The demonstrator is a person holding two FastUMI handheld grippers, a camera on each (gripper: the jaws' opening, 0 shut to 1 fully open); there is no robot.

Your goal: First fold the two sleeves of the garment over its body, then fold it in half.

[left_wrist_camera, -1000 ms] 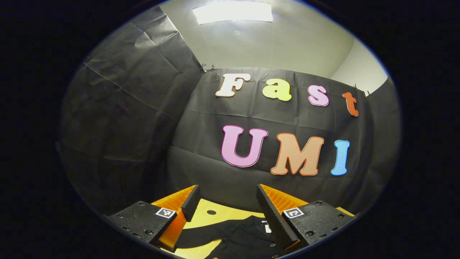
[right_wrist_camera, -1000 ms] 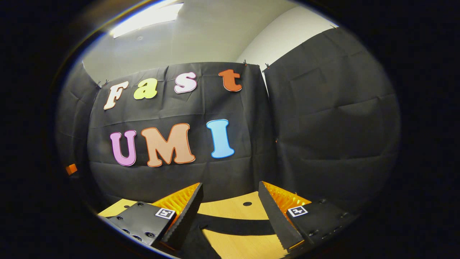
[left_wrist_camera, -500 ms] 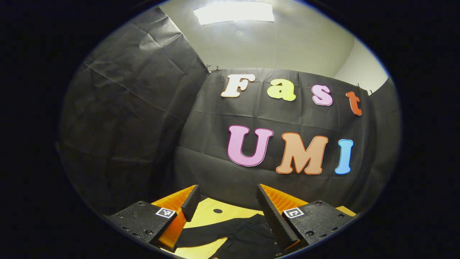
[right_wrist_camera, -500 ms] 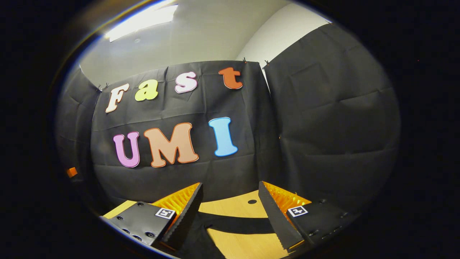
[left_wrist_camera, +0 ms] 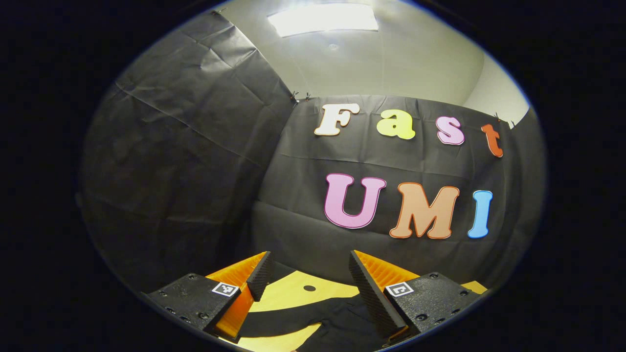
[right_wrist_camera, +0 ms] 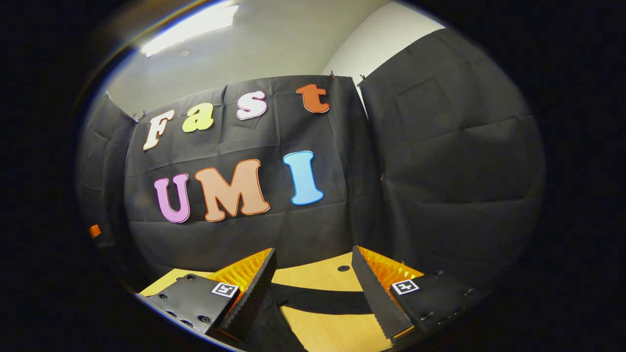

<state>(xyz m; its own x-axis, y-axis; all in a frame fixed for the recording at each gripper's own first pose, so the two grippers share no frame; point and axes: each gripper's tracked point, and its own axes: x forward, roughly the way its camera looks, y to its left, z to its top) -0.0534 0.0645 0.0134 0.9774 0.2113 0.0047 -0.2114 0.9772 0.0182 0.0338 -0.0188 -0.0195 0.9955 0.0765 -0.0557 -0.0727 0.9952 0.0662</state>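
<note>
In the left gripper view, the left gripper (left_wrist_camera: 305, 274) stood wide open with nothing between its 2 fingers. Past them the black garment (left_wrist_camera: 337, 320) lay on the wooden table (left_wrist_camera: 293, 296), a sleeve (left_wrist_camera: 279, 326) running toward 9 o'clock; its lower part was cut off at 6 o'clock.

In the right gripper view, the right gripper (right_wrist_camera: 313, 274) also gaped wide and empty. A sleeve (right_wrist_camera: 323, 300) crossed the table (right_wrist_camera: 318, 278) between the fingers, and the garment's body (right_wrist_camera: 274, 332) was cut off at 6 o'clock.

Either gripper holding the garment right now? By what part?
Nothing held. Left gripper and right gripper both have jaws apart above the black garment on the table.
</note>
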